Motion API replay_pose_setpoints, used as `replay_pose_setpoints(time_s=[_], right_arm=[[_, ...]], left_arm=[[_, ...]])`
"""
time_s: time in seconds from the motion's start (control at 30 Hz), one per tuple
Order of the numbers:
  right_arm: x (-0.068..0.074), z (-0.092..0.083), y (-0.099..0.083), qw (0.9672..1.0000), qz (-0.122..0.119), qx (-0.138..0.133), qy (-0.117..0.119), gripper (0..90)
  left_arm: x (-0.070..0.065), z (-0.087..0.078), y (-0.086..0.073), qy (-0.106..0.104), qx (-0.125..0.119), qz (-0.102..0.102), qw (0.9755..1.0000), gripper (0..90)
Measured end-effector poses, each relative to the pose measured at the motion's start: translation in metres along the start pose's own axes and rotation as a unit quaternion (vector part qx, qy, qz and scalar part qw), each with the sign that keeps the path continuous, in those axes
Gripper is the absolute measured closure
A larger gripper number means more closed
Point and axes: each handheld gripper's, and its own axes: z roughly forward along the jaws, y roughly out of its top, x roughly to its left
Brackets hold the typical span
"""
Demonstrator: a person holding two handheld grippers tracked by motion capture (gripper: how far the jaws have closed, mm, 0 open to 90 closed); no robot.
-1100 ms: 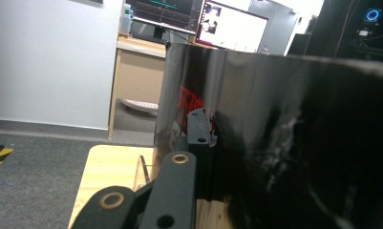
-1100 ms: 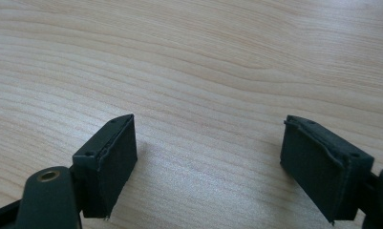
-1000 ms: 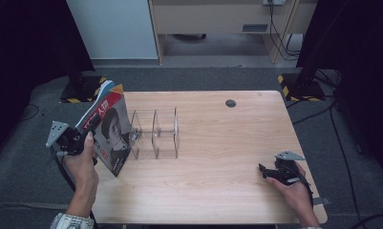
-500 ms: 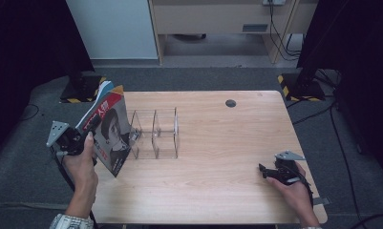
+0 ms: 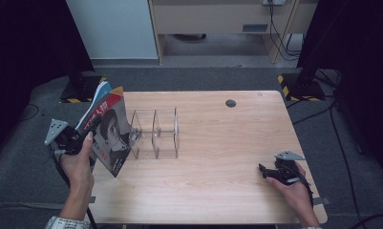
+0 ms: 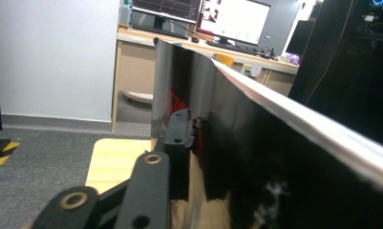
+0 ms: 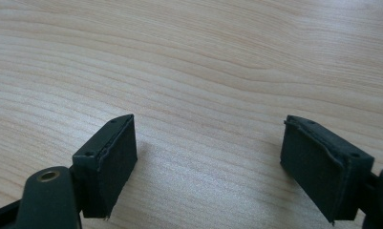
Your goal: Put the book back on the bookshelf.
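A magazine [image 5: 108, 133] with a face on its cover stands tilted at the table's left edge, leaning towards a clear acrylic rack [image 5: 155, 134]. My left gripper [image 5: 90, 131] reaches it from the left at its upper edge. In the left gripper view one black finger [image 6: 179, 138] stands just beside the glossy cover [image 6: 256, 157], and the other jaw is hidden behind it. The jaws have just been opening, with the magazine still between them. My right gripper [image 5: 262, 171] rests low at the table's front right. It is open, with only bare wood between its jaws [image 7: 208, 162].
The wooden table [image 5: 218, 143] has a black cable grommet [image 5: 230, 103] near its far edge. The rack has several empty upright slots. Beyond the table are a white panel [image 5: 112, 28] and a desk with monitors [image 6: 227, 19].
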Motion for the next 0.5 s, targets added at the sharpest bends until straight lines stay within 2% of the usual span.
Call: replay_pose_setpoints(time_s=[0.2,0.3,0.37,0.5], right_arm=[[0.0001,0.0,0.0,1.0,0.0,0.0,0.0,20.1],[0.0004,0.0001,0.0001,1.0,0.002,-0.001,-0.001,20.1],[0.0004,0.0001,0.0001,1.0,0.003,-0.001,-0.001,20.1],[0.0,0.0,0.0,1.0,0.0,0.0,0.0,20.1]], left_arm=[[-0.003,-0.0013,-0.0002,-0.001,-0.001,0.009,1.0,50.9],[-0.003,-0.0028,-0.0006,0.011,-0.007,0.015,0.9998,41.0],[-0.0028,-0.0032,-0.0011,0.011,-0.008,0.02,0.9997,35.3],[-0.0034,-0.004,-0.0031,0.013,-0.005,0.024,0.9996,28.1]])
